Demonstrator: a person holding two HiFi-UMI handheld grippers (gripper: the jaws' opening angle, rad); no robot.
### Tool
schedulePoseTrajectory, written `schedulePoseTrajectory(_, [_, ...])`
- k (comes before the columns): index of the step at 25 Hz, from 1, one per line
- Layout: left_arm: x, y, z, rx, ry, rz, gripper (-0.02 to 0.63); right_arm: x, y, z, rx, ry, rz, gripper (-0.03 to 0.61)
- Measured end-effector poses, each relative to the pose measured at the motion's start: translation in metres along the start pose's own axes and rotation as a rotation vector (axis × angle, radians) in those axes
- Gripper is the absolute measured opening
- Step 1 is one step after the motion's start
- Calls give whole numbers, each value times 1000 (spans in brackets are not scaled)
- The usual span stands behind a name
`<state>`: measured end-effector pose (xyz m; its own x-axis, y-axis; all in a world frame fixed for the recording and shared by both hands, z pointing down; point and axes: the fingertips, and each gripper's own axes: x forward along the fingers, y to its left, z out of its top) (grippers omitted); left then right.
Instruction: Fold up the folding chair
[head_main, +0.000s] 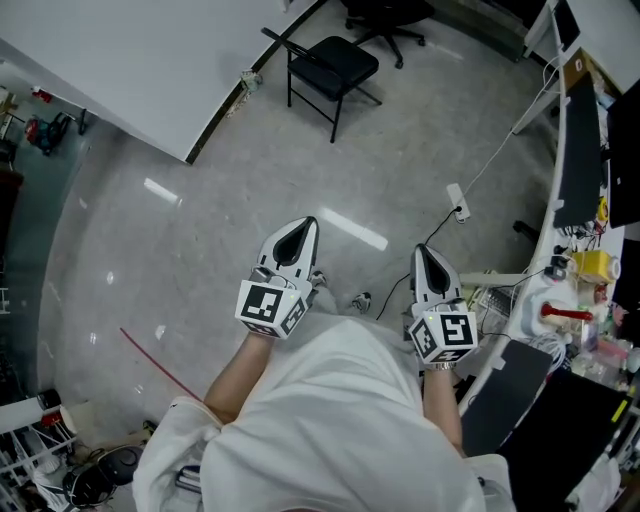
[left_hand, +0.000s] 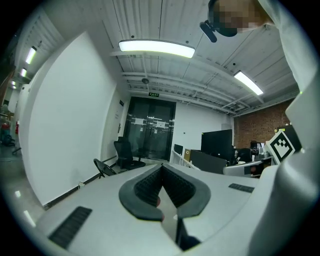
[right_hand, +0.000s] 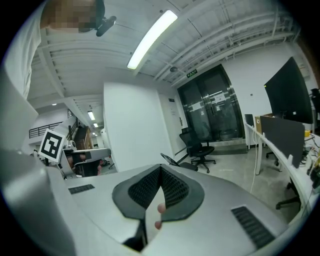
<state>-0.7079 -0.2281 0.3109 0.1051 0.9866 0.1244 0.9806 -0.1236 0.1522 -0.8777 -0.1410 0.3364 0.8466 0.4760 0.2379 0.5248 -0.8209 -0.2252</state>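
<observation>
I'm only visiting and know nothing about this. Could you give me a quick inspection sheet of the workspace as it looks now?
Surface: floor, grey and glossy.
Job's things: folding chair, open and upright by the wall, far from both grippers.
Clutter: desk on the right, crowded with small items.
Grippers: left gripper and right gripper, both shut and empty.
Cables: white cable running from the desk to a power strip on the floor.
Surroundings: office chair, glass doors.
</observation>
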Motion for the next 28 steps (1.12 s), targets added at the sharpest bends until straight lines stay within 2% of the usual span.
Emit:
schedulePoseTrajectory(9, [16, -22, 5, 19, -8, -51, 11, -3, -21, 5, 13, 1, -2, -2])
schedulePoseTrajectory(14, [33, -23, 7, 72, -14, -68, 11, 9, -31, 0, 31, 20, -15, -2])
schedulePoseTrajectory(19, [65, -12, -4, -41, 6, -127, 11, 30, -43, 0, 32, 38, -43, -2])
schedulePoseTrajectory(28, [134, 48, 6, -88, 8, -151, 11, 112, -48, 22, -10, 93, -60, -2])
